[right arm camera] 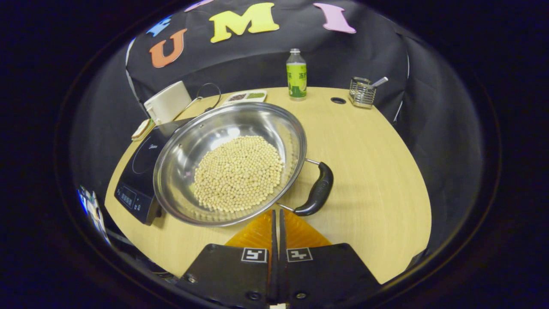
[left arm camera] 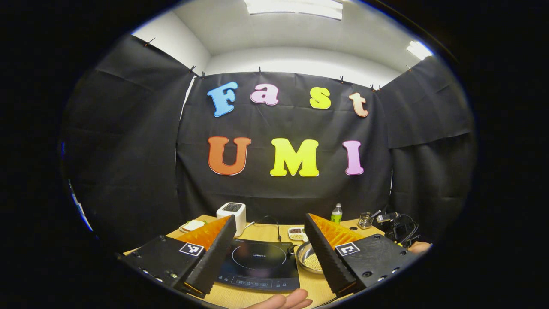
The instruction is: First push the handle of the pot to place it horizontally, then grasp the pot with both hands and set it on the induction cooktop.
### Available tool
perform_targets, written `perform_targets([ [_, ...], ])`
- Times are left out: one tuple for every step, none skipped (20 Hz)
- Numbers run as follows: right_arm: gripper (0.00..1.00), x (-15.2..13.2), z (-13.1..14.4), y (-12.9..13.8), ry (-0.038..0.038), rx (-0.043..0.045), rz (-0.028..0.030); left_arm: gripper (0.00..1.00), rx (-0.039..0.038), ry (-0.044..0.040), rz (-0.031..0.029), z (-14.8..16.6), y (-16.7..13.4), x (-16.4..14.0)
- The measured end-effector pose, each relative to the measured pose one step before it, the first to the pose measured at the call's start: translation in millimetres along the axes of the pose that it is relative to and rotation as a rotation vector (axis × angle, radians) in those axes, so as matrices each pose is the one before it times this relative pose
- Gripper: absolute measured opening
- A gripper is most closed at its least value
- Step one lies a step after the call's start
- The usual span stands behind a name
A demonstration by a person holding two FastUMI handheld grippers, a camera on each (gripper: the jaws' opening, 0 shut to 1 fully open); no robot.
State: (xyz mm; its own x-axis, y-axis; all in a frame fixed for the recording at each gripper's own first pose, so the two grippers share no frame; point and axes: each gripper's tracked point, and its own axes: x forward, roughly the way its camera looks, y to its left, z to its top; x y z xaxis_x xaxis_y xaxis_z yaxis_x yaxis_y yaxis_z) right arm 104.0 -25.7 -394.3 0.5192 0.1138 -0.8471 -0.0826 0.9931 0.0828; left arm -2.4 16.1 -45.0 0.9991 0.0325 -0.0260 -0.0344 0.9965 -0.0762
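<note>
Just ahead of our closed, empty right gripper [right arm camera: 276,214] sits the pot [right arm camera: 231,161], its handle [right arm camera: 318,191] nearest. Our left gripper [left arm camera: 270,223] gapes wide, empty, above the induction cooktop [left arm camera: 257,266].

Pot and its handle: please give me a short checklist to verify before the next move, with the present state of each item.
1. Right tongs closed for pushing: ok.
2. Right tongs close to the handle: ok, just in front of it.
3. Handle already horizontal: cannot tell.
4. Left tongs open for the later grasp: ok.
5. Cooktop surface free: ok.
6. Pot holds beans, keep level: ok, flat on the table.
</note>
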Motion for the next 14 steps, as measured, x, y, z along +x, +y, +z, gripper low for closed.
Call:
perform_targets([
  [0.04, 2.5, 2.96, -4.11, -0.01434, 0.00697, -0.01113, 0.95, 0.00521, 0.0088, -0.00687, -2.27, -0.67, -0.13],
  [0.04, 1.89, 1.75, -1.68, -0.00994, 0.00204, -0.00573, 0.95, 0.00455, 0.01145, -0.00868, -3.49, -3.16, 0.52],
  [0.04, 1.13, 2.48, -1.93, -0.0063, -0.0012, -0.00224, 0.95, 0.00232, 0.00355, -0.01184, -3.99, -4.45, 2.9],
  [0.04, 2.7, 1.56, -2.29, -0.00511, 0.00306, -0.00129, 0.95, 0.00101, 0.00491, -0.01311, -2.63, -4.14, 1.57],
  [0.04, 2.39, 3.2, -2.37, -0.00588, 0.00278, -0.00166, 0.95, 0.00311, 0.00775, -0.01328, -3.44, -4.0, 1.74],
  [0.01, 2.41, 2.64, -3.01, -0.00367, 0.00288, -0.00144, 0.95, 0.00475, 0.00748, -0.00735, -2.43, -2.2, 2.6],
  [0.04, 4.09, 2.49, -2.76, -0.00031, 0.00722, 0.0004, 0.95, 0.002, 0.00868, -0.00313, -4.16, -1.69, 3.04],
  [0.04, 3.78, 1.01, -2.33, 0.00334, 0.0091, 0.00073, 0.95, 0.00026, 0.00959, -0.00259, -3.12, -1.55, 3.04],
  [0.01, 4.6, 0.94, -2.44, 0.00761, 0.0066, 0.00147, 0.95, -0.00064, 0.00709, -0.00224, -3.13, -1.77, 2.78],
  [0.04, 4.91, 1.05, -2.24, 0.00656, 0.00737, 0.00035, 0.95, -0.0001, 0.00526, 0.00452, -1.25, -0.09, 3.35],
  [0.01, 4.02, 3.25, -2.11, -0.00061, 0.00269, -0.00027, 0.95, 0.00069, -0.00267, 0.00907, -0.27, 2.3, 4.19],
  [0.04, 3.31, 4.28, -3.16, -0.01117, 0.00142, -0.00617, 0.95, 0.00241, -0.00729, 0.00437, 2.4, 0.28, 4.21],
  [0.04, 4.45, 6.29, -2.87, -0.01114, 0.001, -0.00822, 0.95, 0.00171, -0.0082, 0.00374, 2.24, -0.93, 4.8],
  [0.04, 4.28, 4.59, -2.28, -0.00799, -0.00547, -0.00578, 0.95, 0.00355, 0.00032, 0.00197, 0.63, -0.65, 5.72],
])
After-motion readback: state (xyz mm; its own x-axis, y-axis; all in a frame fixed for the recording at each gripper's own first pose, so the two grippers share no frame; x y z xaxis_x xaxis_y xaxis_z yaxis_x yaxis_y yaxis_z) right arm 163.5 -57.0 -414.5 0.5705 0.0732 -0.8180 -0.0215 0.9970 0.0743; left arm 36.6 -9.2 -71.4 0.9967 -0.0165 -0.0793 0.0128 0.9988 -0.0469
